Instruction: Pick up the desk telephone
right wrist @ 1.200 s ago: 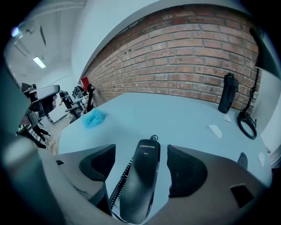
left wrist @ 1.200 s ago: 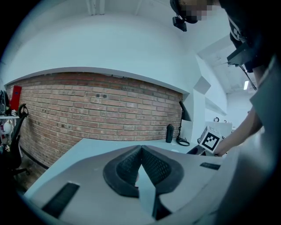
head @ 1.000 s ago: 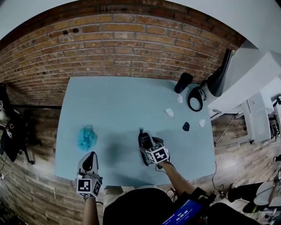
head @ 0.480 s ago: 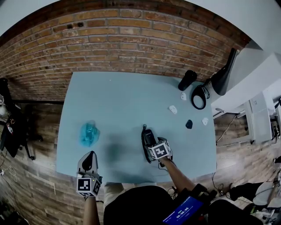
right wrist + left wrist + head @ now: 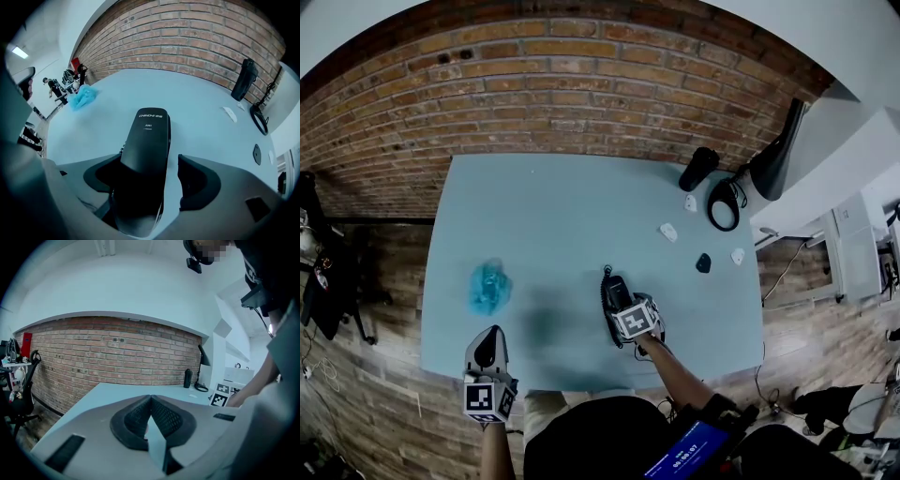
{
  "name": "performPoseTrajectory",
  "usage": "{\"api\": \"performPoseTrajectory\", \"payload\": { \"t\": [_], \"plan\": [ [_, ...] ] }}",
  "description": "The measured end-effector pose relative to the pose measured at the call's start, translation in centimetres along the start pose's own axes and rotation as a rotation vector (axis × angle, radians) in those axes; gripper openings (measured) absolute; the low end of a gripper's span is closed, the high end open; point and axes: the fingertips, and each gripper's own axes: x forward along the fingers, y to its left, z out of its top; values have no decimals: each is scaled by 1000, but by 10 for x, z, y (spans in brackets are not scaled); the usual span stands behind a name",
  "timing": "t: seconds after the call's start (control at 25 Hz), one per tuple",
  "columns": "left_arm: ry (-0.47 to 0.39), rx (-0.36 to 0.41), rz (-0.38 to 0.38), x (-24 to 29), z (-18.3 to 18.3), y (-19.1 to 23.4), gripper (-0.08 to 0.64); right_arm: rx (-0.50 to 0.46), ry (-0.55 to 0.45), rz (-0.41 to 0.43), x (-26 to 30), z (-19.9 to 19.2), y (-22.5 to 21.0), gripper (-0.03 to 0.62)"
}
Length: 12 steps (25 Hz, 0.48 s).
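Overhead, the desk telephone (image 5: 612, 292) lies toward 5 o'clock on the desk (image 5: 553, 206) beneath the right claw (image 5: 622, 305); left gripper view, the left claw (image 5: 151, 416) is closed, empty, parked at 7 o'clock; right gripper view, jaws apart straddle the desk telephone lengthwise, presumably to clamp its narrow width.

crumpled blue bag (image 5: 487, 286) left on the table (image 5: 553, 216), black cylinder (image 5: 699, 169) and coiled cable (image 5: 724, 204) far right.
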Motion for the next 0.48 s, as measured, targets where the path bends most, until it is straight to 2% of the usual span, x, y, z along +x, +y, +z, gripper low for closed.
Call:
{"api": "performPoseTrajectory", "payload": {
  "t": [0.12, 0.32, 0.48],
  "plan": [
    [-12, 8, 8, 1, 2, 1, 25, 16, 6, 16, 3, -2, 0, 367],
    [20, 5, -11, 4, -7, -4, 25, 71, 17, 22, 4, -5, -4, 367],
    [25, 15, -24, 9, -6, -10, 25, -3, 44, -46, 5, -3, -4, 367]
  ]
}}
